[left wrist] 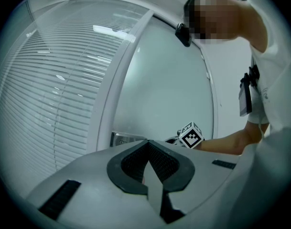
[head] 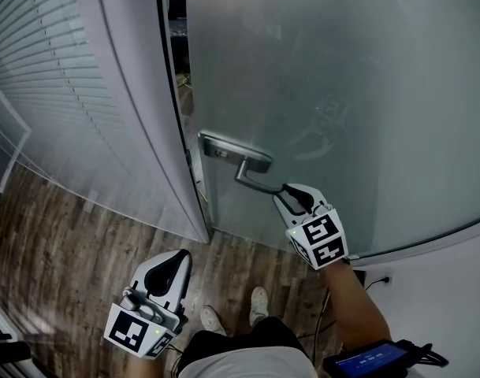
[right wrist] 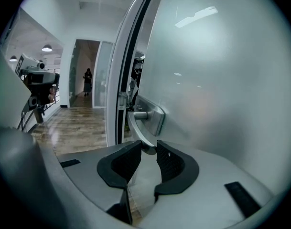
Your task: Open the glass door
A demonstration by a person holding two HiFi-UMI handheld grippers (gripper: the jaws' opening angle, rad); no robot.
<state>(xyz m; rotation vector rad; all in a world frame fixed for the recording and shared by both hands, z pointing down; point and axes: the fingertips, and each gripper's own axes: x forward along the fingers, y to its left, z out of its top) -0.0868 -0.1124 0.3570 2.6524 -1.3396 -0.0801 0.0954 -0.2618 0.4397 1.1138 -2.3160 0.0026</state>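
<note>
Gripping the tip of the lever handle [head: 254,181], your right tongs [head: 285,190] are clamped on it. The frosted glass door [head: 342,77], metal handle plate [head: 224,150] at its left edge, stands ajar from the frame [head: 137,93]. Your left tongs [head: 179,257] are together, empty, above the wood floor [head: 58,242].

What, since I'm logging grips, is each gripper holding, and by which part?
The right gripper clamps the door handle by its free end; the left gripper, jaws together, holds nothing.
</note>
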